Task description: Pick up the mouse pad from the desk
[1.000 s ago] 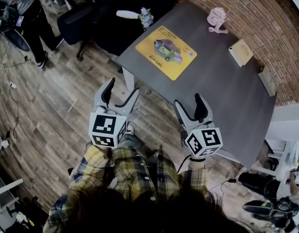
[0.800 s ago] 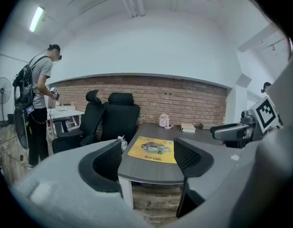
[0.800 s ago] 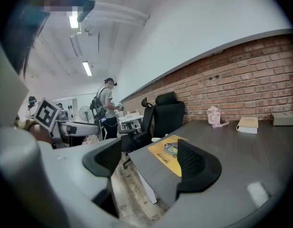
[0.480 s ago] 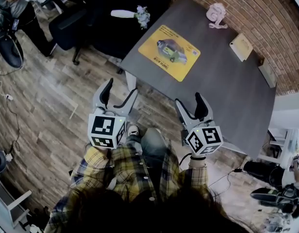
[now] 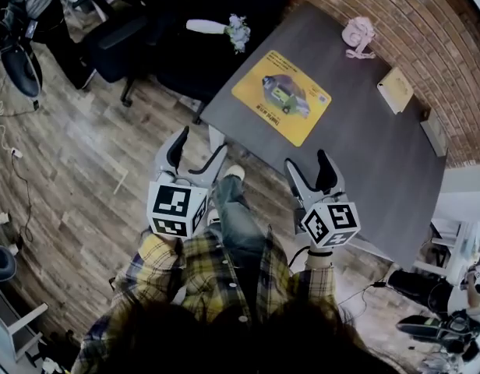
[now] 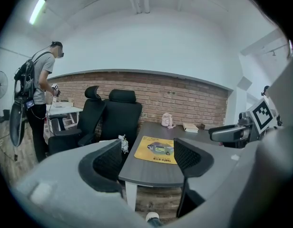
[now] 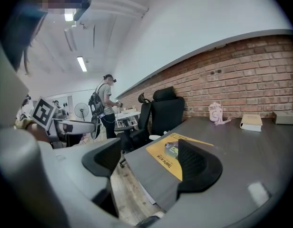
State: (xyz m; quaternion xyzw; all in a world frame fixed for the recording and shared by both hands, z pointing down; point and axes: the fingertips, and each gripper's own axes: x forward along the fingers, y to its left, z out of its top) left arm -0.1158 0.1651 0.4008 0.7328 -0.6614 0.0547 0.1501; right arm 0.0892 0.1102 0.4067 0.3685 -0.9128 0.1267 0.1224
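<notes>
Desk (image 5: 366,164): mouse pad (image 5: 281,97) lengthwise along edge

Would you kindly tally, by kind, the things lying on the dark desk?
Mouse pad: 1
Pink bag: 1
Book: 1
Flat box by the wall: 1
Total: 4

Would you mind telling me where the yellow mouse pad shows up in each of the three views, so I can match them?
Head view: the mouse pad lies upper centre, flat on the dark desk.
Left gripper view: centre of the picture, seen between the jaws.
Right gripper view: lower centre, partly behind one jaw.
Shared landmark: the pink item on the desk near the brick wall, beyond the pad.
</notes>
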